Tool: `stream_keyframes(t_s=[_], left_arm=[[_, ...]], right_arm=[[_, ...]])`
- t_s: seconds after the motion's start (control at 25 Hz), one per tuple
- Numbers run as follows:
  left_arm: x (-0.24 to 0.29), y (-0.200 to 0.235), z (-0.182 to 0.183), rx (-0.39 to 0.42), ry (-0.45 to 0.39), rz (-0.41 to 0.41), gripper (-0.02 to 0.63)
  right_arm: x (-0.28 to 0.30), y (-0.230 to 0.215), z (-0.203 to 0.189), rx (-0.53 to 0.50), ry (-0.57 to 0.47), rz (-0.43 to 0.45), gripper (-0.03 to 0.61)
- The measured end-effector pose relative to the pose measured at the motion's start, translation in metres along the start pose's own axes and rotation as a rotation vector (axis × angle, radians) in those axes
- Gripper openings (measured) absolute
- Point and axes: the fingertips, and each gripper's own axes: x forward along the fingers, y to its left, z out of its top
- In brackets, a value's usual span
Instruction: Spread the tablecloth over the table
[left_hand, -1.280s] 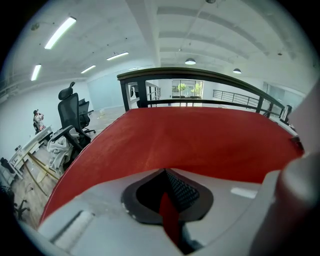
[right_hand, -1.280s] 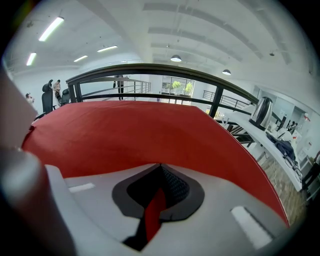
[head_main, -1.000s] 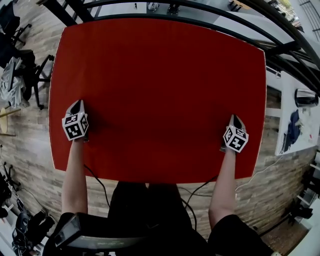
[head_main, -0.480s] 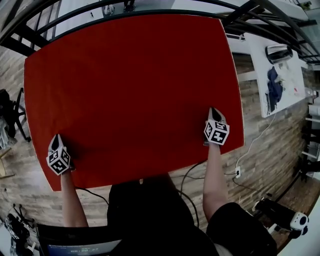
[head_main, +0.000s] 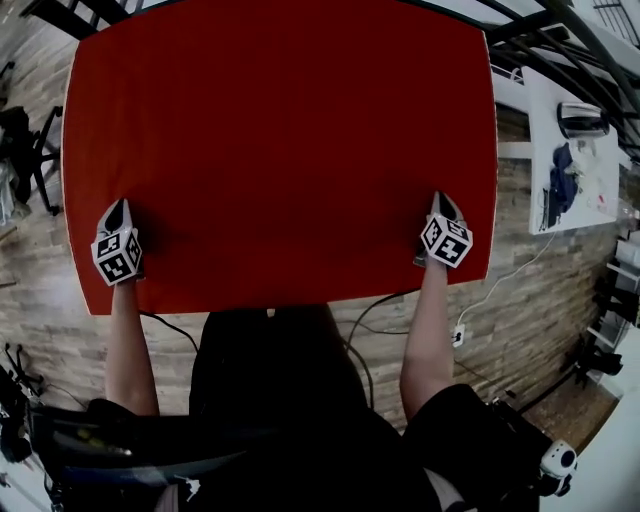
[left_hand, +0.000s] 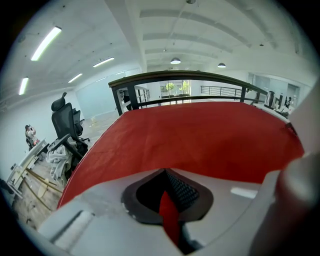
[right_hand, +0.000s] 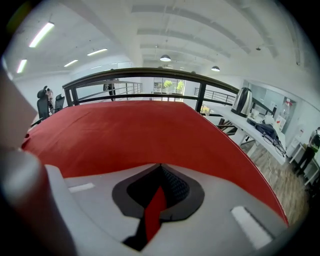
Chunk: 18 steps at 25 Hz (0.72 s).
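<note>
A red tablecloth (head_main: 280, 140) lies flat and smooth over the whole table in the head view. My left gripper (head_main: 116, 212) is shut on the tablecloth near its near-left corner; a pinched strip of red cloth (left_hand: 169, 220) shows between its jaws. My right gripper (head_main: 443, 203) is shut on the cloth near the near-right corner, and a red fold (right_hand: 152, 212) sits between its jaws. In both gripper views the tablecloth (left_hand: 200, 140) (right_hand: 125, 135) stretches away to the far edge.
A black railing (right_hand: 135, 75) curves behind the table's far edge. A white side table (head_main: 580, 150) with a kettle and clutter stands at the right. Office chairs (left_hand: 67, 125) stand at the left. Cables (head_main: 370, 340) trail on the wooden floor near the person's legs.
Both grippers have slid sideways along the near edge with the cloth held; the head camera has swung, so the table now sits squarer in view.
</note>
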Motion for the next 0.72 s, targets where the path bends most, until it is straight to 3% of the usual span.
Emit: stream_keyframes(t_s=[0.2,0.44,0.72], left_arm=[[-0.009,-0.007,-0.021,-0.013,0.014,-0.015,0.006],[-0.007,-0.007,-0.021,-0.031,0.002,-0.079,0.01],[-0.007,-0.005,-0.016,-0.012,-0.011,-0.096,0.01]], right_arm=[[-0.005,0.024,-0.009,-0.055,0.018,0.034,0.008],[0.004,0.02,-0.009,-0.028,0.016,0.017,0.008],[-0.009,0.029,-0.007,-0.056,0.032,-0.007,0.009]])
